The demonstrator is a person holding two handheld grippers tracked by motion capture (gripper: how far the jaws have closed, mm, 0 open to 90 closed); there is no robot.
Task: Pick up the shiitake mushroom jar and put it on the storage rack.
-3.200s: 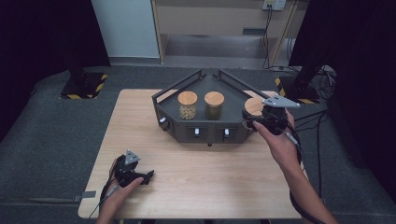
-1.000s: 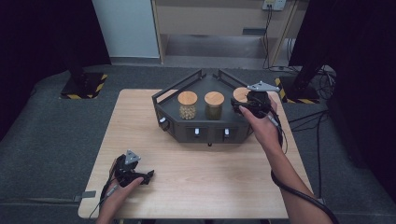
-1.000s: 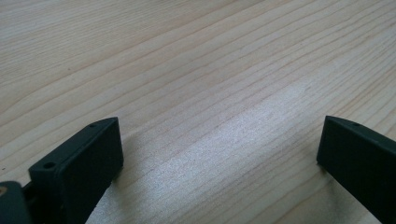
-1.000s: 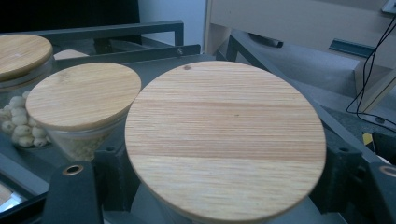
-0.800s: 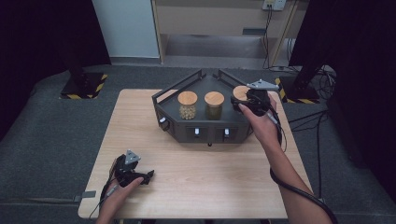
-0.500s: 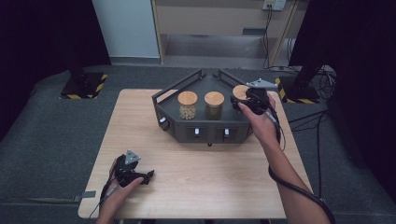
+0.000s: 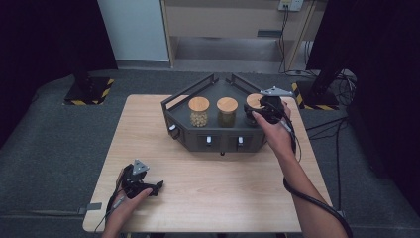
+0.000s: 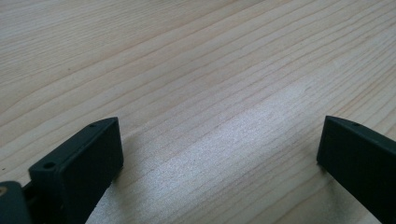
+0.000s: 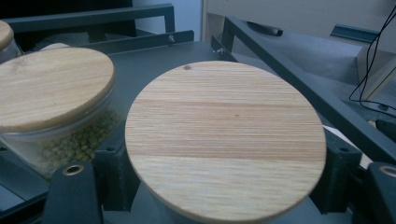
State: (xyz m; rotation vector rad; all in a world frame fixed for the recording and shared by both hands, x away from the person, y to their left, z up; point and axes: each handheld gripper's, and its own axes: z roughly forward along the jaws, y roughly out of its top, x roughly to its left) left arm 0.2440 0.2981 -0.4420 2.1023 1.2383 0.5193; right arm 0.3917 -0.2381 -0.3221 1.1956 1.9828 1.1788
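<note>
Gripping wooden-lidded jar [image 9: 224, 140] in rack [image 7: 173, 116] – right hand-held gripper [image 7: 265, 110] clamped | left hand-held gripper [image 7: 148, 187] open, empty

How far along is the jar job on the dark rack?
Done: two wooden-lidded jars stand side by side on the dark rack. In hand: the right gripper is shut on a third jar at the rack's right end; whether it rests on the rack cannot be told. Left: release and withdraw, probably. The left gripper lies open on the table, holding nothing.
</note>
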